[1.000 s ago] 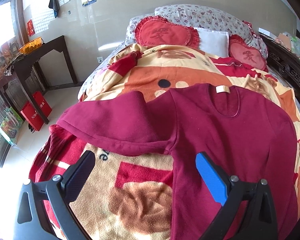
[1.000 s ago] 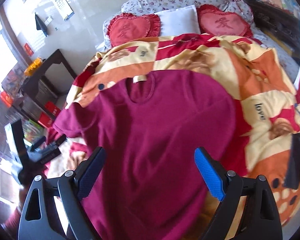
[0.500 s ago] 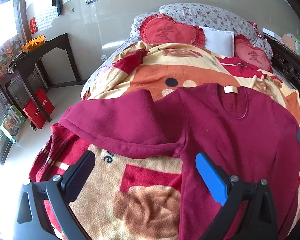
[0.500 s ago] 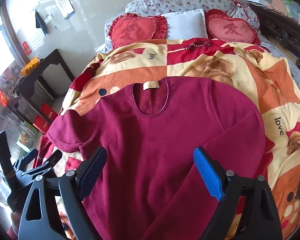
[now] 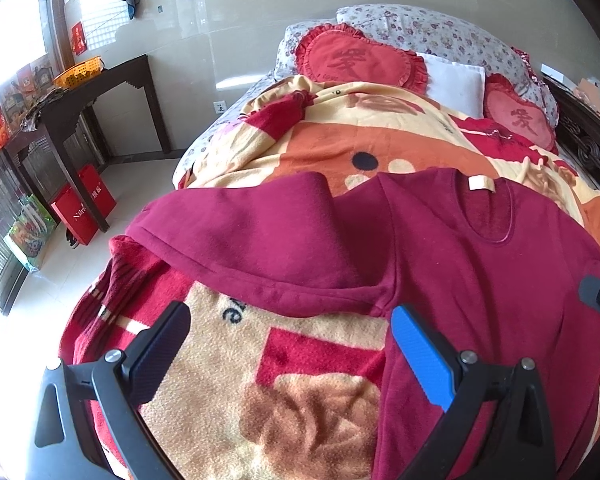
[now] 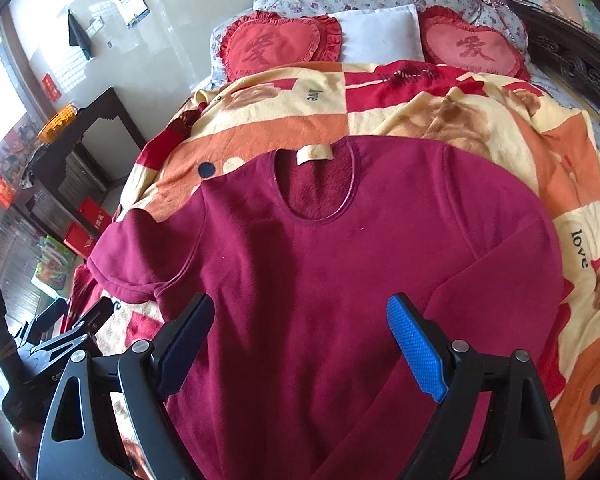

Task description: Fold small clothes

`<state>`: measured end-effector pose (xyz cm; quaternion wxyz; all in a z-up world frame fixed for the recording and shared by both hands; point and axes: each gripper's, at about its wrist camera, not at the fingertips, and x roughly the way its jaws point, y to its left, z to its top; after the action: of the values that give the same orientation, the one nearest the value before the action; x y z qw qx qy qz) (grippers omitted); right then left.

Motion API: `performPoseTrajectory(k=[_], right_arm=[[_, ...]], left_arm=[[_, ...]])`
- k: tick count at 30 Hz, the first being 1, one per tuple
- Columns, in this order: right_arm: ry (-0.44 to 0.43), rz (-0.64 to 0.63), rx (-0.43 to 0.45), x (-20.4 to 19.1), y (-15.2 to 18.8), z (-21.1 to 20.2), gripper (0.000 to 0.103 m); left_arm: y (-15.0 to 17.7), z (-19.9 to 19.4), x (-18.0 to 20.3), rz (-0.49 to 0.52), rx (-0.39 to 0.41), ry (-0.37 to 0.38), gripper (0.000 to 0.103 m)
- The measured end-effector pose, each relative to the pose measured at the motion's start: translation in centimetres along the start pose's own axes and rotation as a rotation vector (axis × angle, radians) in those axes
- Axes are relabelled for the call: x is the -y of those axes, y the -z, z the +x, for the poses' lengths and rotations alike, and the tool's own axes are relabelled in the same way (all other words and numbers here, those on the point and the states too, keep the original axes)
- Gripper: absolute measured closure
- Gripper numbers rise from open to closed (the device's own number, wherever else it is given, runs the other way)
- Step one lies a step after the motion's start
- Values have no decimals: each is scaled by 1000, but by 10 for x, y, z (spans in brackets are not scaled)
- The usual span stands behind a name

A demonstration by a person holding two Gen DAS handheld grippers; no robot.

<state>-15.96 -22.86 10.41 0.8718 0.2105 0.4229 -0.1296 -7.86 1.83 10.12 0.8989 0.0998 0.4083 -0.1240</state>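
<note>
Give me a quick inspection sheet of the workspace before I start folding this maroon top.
Surface: bed covered by a patterned fleece blanket, rumpled near the pillows.
Job's things: maroon long-sleeved top lies face up, neckline toward the pillows; one sleeve spread out sideways, the other sleeve already folded in over the body.
Clutter: two red heart cushions, white pillow at the head of the bed.
Grippers: left gripper open over the blanket beside the spread sleeve; right gripper open above the top's body; neither holds anything.
Cables: nothing seen.
Surroundings: dark side table, red bags on the floor.
</note>
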Motion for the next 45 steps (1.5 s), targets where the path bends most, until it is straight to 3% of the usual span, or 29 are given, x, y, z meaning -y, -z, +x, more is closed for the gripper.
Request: performPoseTrajectory(k=[34, 45], right_arm=[[41, -50, 24, -13, 8, -6, 31], [23, -69, -3, -23, 9, 7, 31]], left_arm=[[-3, -15, 1, -15, 14, 15, 1], [-9, 9, -35, -106, -39, 79, 1]])
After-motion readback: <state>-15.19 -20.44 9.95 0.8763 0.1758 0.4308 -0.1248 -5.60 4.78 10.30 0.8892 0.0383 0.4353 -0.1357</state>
